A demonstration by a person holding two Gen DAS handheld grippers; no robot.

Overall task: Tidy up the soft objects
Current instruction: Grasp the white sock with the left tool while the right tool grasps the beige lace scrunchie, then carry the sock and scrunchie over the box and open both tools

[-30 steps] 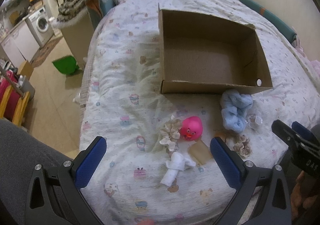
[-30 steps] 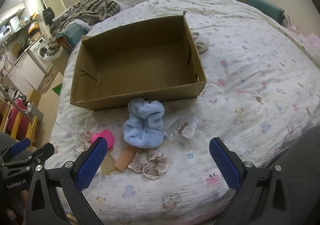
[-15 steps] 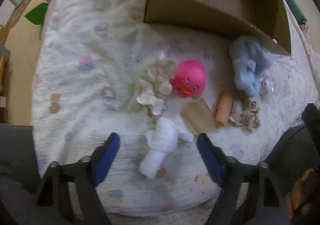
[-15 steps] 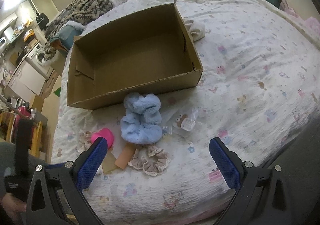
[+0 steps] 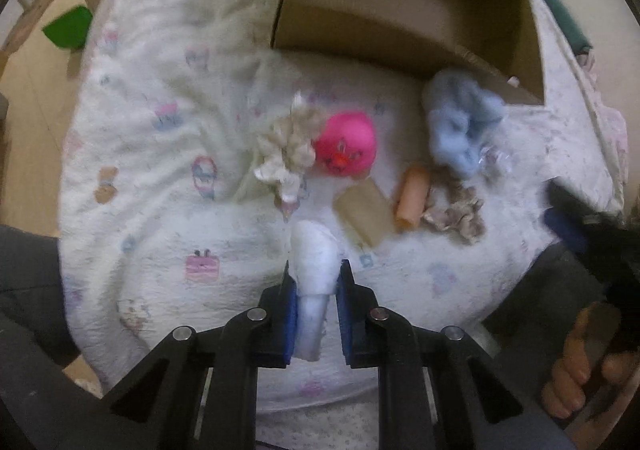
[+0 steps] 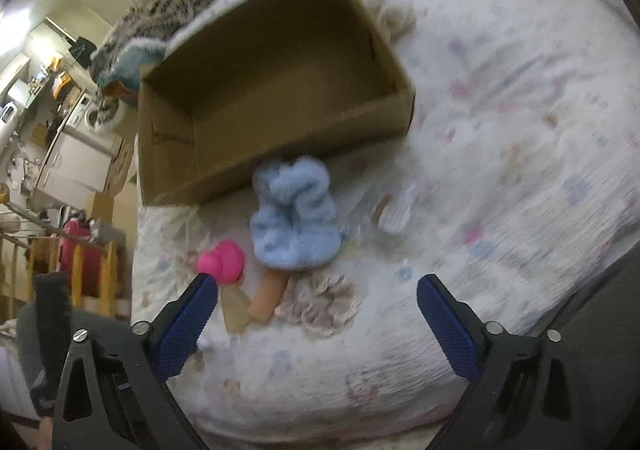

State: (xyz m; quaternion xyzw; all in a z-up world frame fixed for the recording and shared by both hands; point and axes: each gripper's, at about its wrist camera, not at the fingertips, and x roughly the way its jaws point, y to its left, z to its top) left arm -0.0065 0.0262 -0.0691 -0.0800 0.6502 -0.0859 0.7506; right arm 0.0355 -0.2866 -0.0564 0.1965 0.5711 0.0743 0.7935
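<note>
My left gripper (image 5: 316, 304) is shut on a white soft roll (image 5: 314, 262) at the bed's near edge. Beyond it lie a cream scrunchie (image 5: 288, 147), a pink duck toy (image 5: 346, 147), a tan pad (image 5: 366, 215), an orange tube (image 5: 412, 195), a beige lace scrunchie (image 5: 456, 211) and a blue fluffy scrunchie (image 5: 460, 127). The open cardboard box (image 5: 404, 5) stands behind them. My right gripper (image 6: 316, 314) is open and empty, above the beige scrunchie (image 6: 322, 304), near the blue scrunchie (image 6: 294, 217), duck (image 6: 222, 262) and box (image 6: 272, 89).
A small clear packet (image 6: 394, 209) lies right of the blue scrunchie. A white cloth (image 6: 396, 15) sits behind the box. The patterned bedsheet (image 6: 520, 109) spreads to the right. The floor, a green bin (image 5: 68, 27) and furniture lie off the bed's left edge.
My left gripper moved down and forward to the white roll and shut on it. My right gripper moved closer to the bed and stayed open.
</note>
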